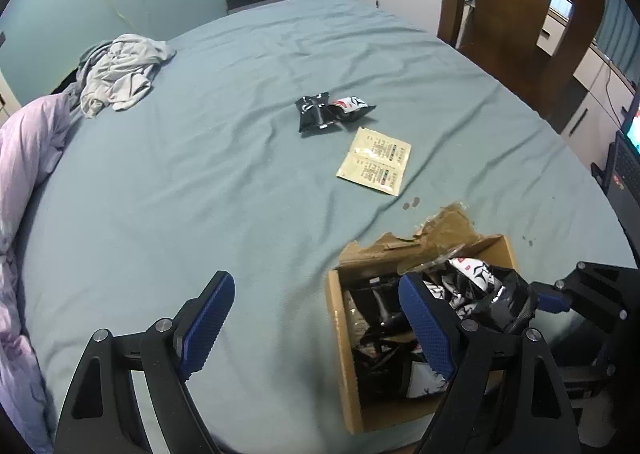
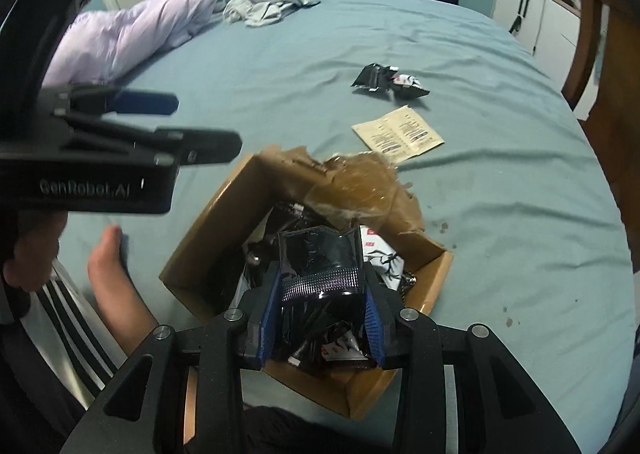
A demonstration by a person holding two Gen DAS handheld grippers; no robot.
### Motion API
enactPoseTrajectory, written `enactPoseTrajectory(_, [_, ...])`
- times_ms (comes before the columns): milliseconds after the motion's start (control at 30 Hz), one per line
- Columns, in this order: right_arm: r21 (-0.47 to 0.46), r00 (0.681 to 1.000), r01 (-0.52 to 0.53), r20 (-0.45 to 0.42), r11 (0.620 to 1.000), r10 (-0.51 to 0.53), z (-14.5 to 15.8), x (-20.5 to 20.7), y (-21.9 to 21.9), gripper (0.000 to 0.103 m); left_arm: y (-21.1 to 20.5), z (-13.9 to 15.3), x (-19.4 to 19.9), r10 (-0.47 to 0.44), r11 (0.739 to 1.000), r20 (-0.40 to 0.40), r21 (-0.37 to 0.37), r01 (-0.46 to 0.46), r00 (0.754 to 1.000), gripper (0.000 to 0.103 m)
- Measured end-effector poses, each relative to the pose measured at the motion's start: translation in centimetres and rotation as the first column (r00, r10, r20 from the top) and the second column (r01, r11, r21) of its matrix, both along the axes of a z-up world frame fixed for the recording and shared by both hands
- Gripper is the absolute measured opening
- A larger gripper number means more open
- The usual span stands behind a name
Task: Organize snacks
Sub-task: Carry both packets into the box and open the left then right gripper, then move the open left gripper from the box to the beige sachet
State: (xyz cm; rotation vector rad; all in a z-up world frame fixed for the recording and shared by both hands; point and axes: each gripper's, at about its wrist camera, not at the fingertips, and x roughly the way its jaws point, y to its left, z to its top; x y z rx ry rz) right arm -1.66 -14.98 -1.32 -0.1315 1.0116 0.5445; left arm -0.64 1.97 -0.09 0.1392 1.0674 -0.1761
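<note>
Left wrist view: left gripper held low over the blue bed sheet, fingers wide apart and clamped on nothing. Cardboard box sat just to its right, torn flap raised at the far side, dark snack packets heaped inside. Right gripper reached in from the right edge over the box, a black snack packet bunched against its fingers. Farther up the bed, well apart from the box, lay 2 black-and-white packets touching one another, and just nearer than them 2 joined beige sachets. Crumpled grey clothing and a lilac quilt lay at the far left; a wooden chair stood beyond the bed at right.

Right wrist view: right gripper seen closed on the black snack packet, directly above the open cardboard box; packet stood roughly upright, long axis running forward along the fingers, lower part bunched between them. Left gripper hovered at the left, outside the box, fingers parted. Loose packets and sachets lay ahead and slightly right of the box, so judged nearer the right gripper's side, though that gripper was occupied. Judged: held packet either about to be dropped straight into the box or just lifted out; direction not tellable. Remaining loose items called for a forward reach across the sheet.
</note>
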Motion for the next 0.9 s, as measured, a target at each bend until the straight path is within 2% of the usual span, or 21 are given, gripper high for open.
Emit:
enactPoseTrajectory(67, [0.055,1.0,0.01,-0.002,0.998,-0.01,0.4,0.0,-0.4,0.041,0.2,0.0,0.2,0.009,1.0,-0.006,-0.008,-0.009,1.0,0.086])
enactPoseTrajectory(100, [0.104,1.0,0.012,-0.001,0.995,-0.012,0.6,-0.2,-0.7,0.048,0.4,-0.1,0.3,0.016,1.0,-0.01,-0.011,-0.016,1.0,0.086])
enactPoseTrajectory(133, [0.154,1.0,0.015,-0.001,0.988,-0.016,0.9,-0.4,-1.1,0.059,0.4,-0.1,0.3,0.019,1.0,-0.012,-0.012,-0.02,1.0,0.086])
enactPoseTrajectory(167, [0.197,0.999,0.031,0.014,0.98,-0.034,1.3,-0.5,-1.6,0.063,0.4,-0.2,0.4,0.022,1.0,-0.013,-0.011,-0.022,1.0,0.086])
enactPoseTrajectory(233, [0.221,0.996,0.057,0.057,0.974,-0.071,1.9,-0.8,-2.3,0.073,0.3,-0.2,0.3,0.019,1.0,-0.015,-0.009,-0.019,1.0,0.086])
enactPoseTrajectory(333, [0.254,0.987,0.095,0.098,0.962,-0.124,2.6,-0.8,-3.4,0.076,-0.1,-0.3,0.2,0.004,1.0,-0.016,-0.002,-0.004,1.0,0.086])
enactPoseTrajectory(400, [0.27,0.981,0.141,0.093,0.953,-0.172,2.9,-0.5,-4.2,0.079,-0.3,-0.3,0.0,-0.003,1.0,-0.012,0.006,0.003,1.0,0.086])
enactPoseTrajectory(567, [0.236,0.956,0.268,0.058,0.934,-0.288,2.4,-0.1,-5.5,0.08,-0.8,-0.2,-0.3,-0.021,0.999,0.009,0.038,0.021,1.0,0.086])
enactPoseTrajectory(900, [0.263,0.925,0.368,-0.006,0.892,-0.38,2.8,0.6,-7.0,0.08,-1.3,1.0,-0.5,-0.046,0.996,0.071,0.077,0.041,0.996,0.086])
